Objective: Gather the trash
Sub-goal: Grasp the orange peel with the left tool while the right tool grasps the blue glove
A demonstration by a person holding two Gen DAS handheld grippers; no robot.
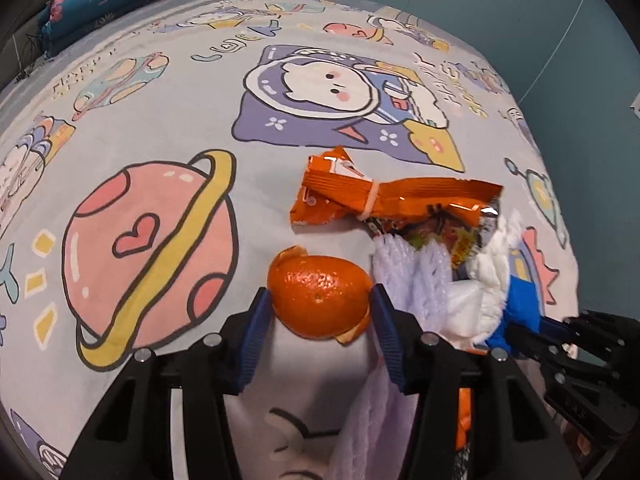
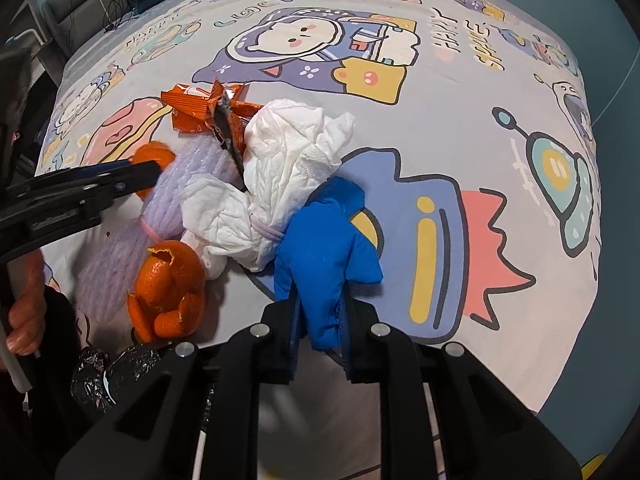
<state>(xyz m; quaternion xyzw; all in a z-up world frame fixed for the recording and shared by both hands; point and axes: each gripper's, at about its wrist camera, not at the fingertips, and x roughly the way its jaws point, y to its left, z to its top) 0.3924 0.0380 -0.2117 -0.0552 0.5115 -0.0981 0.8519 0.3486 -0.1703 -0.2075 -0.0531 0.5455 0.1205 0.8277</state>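
On the bed, a cartoon space-print sheet (image 1: pixel 168 128) covers the whole surface and carries a loose cluster of trash. Largest item: crumpled white tissue (image 2: pixel 288 168), bound with a pink band, lying at the cluster's centre. Against it lies lavender foam netting (image 2: pixel 188 176), and behind both an orange snack wrapper (image 1: pixel 384 196), tied with a band. A blue fabric piece (image 2: pixel 324 248) touches the tissue's near side; the right gripper (image 2: pixel 322 312) has its fingers closed onto this piece. The left gripper (image 1: pixel 320 304) has its blue pads pressed against both sides of an orange peel (image 1: pixel 320 296) beside the netting. A second peel piece (image 2: pixel 168 292) lies near a black crumpled bag (image 2: pixel 108 376) at the bed's edge.
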